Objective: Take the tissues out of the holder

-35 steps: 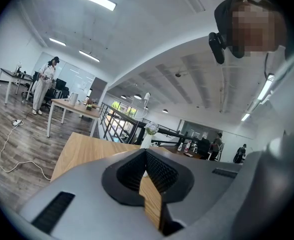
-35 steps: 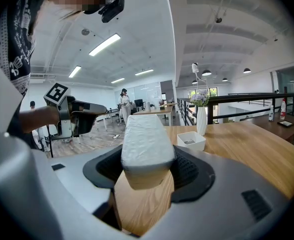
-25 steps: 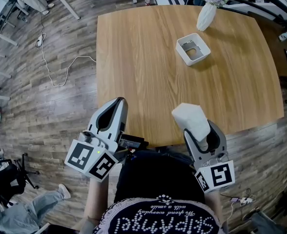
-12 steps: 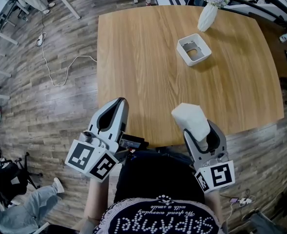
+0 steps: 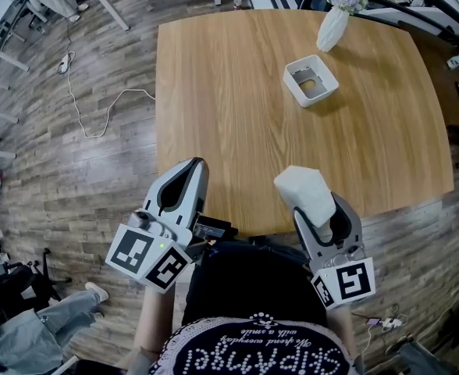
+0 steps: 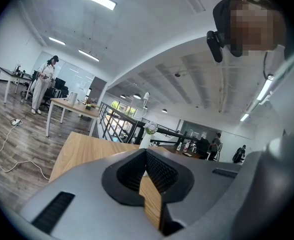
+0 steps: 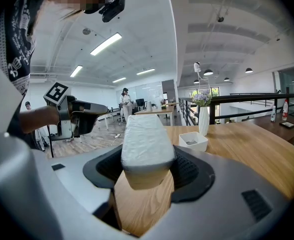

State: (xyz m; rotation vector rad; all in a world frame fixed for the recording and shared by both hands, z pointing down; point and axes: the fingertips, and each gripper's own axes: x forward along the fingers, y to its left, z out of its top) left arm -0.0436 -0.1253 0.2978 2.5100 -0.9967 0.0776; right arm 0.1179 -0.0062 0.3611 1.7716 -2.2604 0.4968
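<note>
Hardly anything has shifted. The white wrapped block of tissues (image 5: 304,187) stays pinched between the jaws of the right gripper (image 5: 317,213), which are spread wide around it. As a second ago, it is held over the near edge of the light wooden table (image 5: 229,92). Its far end juts out past the jaw tips. The left gripper (image 5: 184,174) has edged slightly rightward at the table's near left corner, its jaws pressed together on nothing. The white square tissue holder (image 5: 293,84) stands well apart on the table's far side, near a white vase of lilac flowers (image 5: 331,26). On the wood floor at lower left, a person's legs in jeans (image 5: 26,334) have moved.
</note>
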